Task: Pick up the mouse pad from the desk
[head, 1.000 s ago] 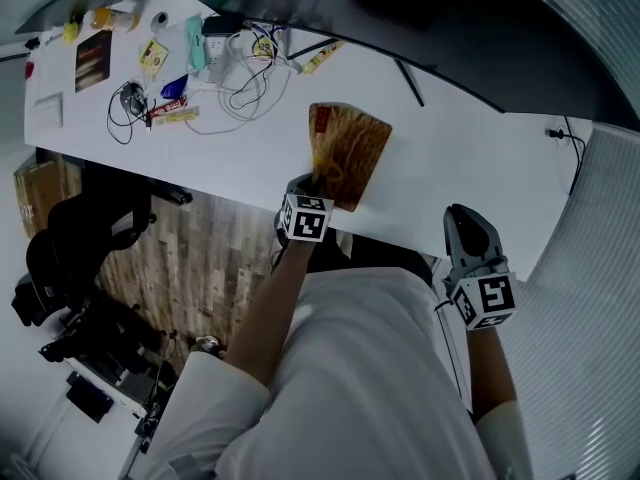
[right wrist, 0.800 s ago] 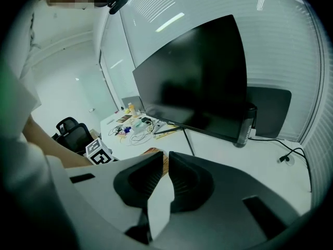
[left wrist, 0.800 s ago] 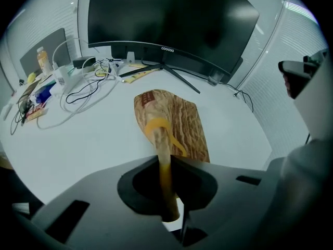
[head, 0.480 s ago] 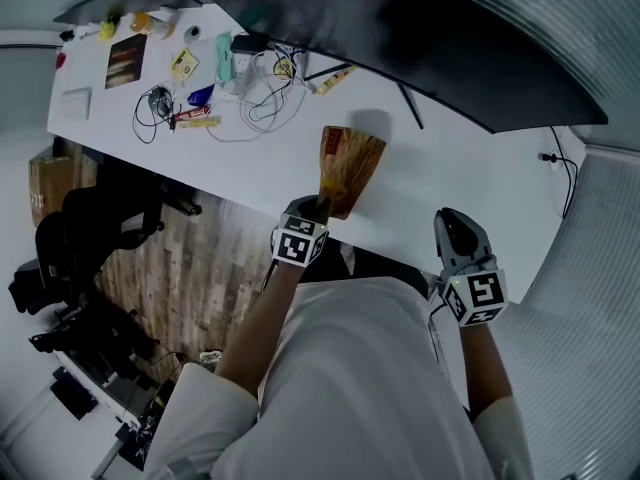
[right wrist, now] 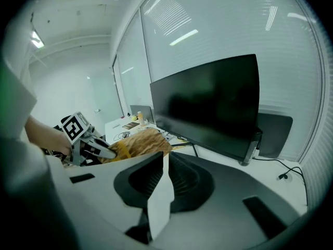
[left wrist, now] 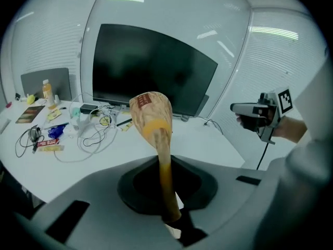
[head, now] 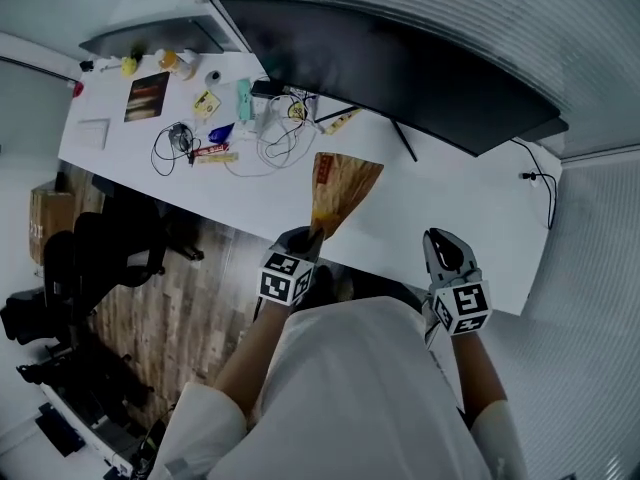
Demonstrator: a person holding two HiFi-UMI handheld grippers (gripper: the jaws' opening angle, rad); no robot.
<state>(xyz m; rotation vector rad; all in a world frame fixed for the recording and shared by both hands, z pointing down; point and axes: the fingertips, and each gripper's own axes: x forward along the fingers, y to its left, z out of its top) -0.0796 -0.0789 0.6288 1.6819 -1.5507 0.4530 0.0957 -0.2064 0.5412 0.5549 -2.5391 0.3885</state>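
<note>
The mouse pad [head: 340, 183] is clamped by one edge in the left gripper [head: 312, 234], so that it is carried clear of the desk [head: 455, 203]; the right gripper [head: 439, 240] is closed on nothing.

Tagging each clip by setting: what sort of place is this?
Most likely an office workstation: a long white desk with a large dark monitor standing on it, loose cables toward one end, and a black office chair beside it.

Hidden in head view under left gripper [head: 312, 234]: gripped edge of mouse pad [head: 340, 188]. Too small to tell: print on pad, clutter [head: 200, 140] at far end of desk [head: 445, 218]. Cut by left edge: office chair [head: 85, 263].
</note>
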